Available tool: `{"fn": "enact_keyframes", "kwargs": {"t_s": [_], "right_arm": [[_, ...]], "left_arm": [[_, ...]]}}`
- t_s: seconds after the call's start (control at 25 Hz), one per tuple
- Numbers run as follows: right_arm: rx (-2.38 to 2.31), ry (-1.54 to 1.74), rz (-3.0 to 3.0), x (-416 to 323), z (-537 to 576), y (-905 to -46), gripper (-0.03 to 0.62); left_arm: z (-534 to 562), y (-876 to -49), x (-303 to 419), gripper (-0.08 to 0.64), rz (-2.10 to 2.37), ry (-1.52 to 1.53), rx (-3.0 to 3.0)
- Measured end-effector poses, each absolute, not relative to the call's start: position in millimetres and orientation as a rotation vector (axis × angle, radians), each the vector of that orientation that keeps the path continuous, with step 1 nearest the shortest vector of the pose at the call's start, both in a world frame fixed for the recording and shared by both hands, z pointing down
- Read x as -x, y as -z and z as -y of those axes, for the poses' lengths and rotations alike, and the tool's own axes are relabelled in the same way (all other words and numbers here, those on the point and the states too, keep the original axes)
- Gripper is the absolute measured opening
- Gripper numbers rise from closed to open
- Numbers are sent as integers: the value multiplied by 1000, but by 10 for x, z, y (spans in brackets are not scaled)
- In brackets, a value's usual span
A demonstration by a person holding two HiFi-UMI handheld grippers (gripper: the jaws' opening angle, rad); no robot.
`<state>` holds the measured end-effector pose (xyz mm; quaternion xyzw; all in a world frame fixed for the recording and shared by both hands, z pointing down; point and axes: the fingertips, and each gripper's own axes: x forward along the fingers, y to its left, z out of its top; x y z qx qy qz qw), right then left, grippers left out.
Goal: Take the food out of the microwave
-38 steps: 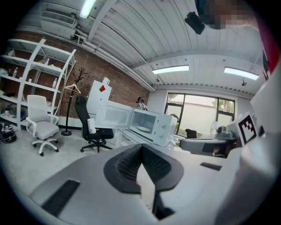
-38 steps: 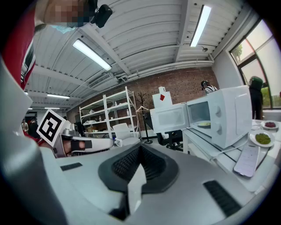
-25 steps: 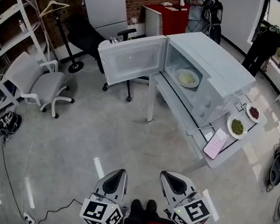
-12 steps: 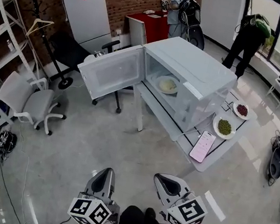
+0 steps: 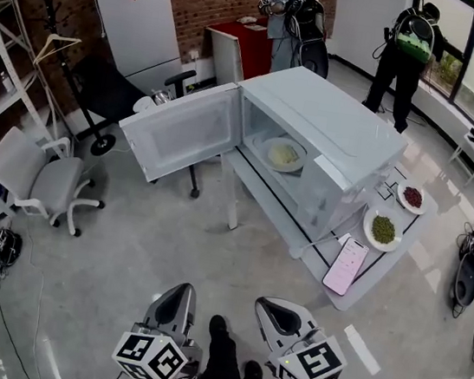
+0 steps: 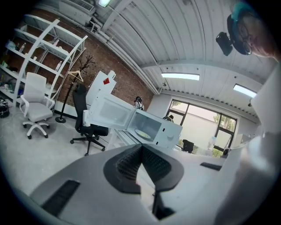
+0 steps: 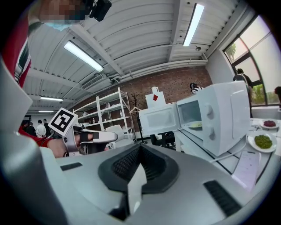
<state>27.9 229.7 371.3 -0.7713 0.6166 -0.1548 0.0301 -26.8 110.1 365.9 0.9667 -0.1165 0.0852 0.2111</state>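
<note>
Inside the open microwave [image 5: 334,123] sits a plate of food [image 5: 283,155].

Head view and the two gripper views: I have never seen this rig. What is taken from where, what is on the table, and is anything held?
There is no robot here: a person holds a two-jaw tool in each hand. The head view looks down from the person's head, with the left gripper and the right gripper at the bottom. The other two views come from a camera riding on each gripper, looking along its jaws. Both pairs of jaws are together and hold nothing. Ahead, a white microwave stands on a table with its door swung open; a plate of pale food sits inside. Beside the microwave lie a phone, a plate of green food and a plate of dark red food. Both grippers are well short of the table.
</note>
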Motion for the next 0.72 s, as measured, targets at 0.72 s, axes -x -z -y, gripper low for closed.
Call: {"fn": "enact_keyframes", "kwargs": {"t_s": [0.72], "right_arm": [[2527, 560, -1658, -1202, -1060, -3793, 11]], "left_arm": [[88, -3951, -918, 9, 52, -366, -2543]]}}
